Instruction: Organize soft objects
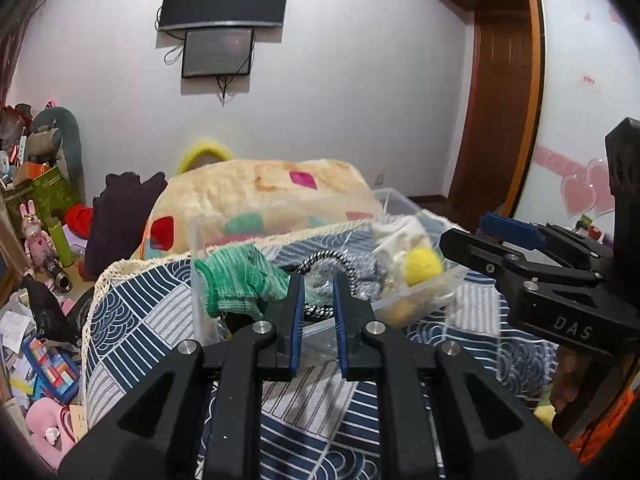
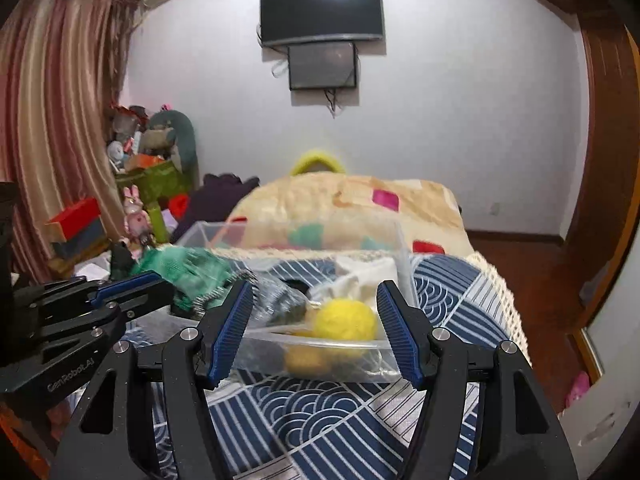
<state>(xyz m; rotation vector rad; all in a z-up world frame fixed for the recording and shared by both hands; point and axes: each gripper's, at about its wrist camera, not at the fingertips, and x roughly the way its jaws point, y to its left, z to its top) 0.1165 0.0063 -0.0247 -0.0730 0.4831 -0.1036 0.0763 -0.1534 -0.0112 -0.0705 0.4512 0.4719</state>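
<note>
Nearest in the left wrist view: left gripper (image 1: 317, 316), jaws narrowly parted with a clear gap, gripping nothing, poised at the near rim of a clear plastic bin (image 1: 424, 296). Just beyond the blue pads: a black-and-white braided cord (image 1: 320, 264) and a grey speckled knit (image 1: 360, 272) inside the bin. To the left, draped over the bin's near-left corner: a green knitted piece (image 1: 236, 280). To the right, in the bin's right end: a yellow pompom (image 1: 422, 266) against a white cloth (image 1: 396, 240).

Nearest in the right wrist view: right gripper (image 2: 316, 328), jaws spread wide and released, holding nothing, framing the same clear plastic bin (image 2: 320, 360) from the front. Between the pads, but not touched by them: the yellow pompom (image 2: 346, 320), resting high against the bin's near wall, with a second yellowish shape blurred below it behind the plastic. Behind it: the white cloth (image 2: 368, 276). Off to the left: the green knitted piece (image 2: 180, 272), blurred, with the left gripper's fingers (image 2: 128, 288) just in front of it.

Underneath everything: a blue-and-white patterned cover (image 2: 340, 420) with a cream lace edge, spread over the bed. Farther back on the bed: a cream blanket (image 1: 264, 200) with coloured patches. Beyond that: a yellow fuzzy hoop (image 2: 318, 160) peeking over the blanket. On the far wall: a dark television (image 2: 320, 10) with a smaller screen below.
</note>
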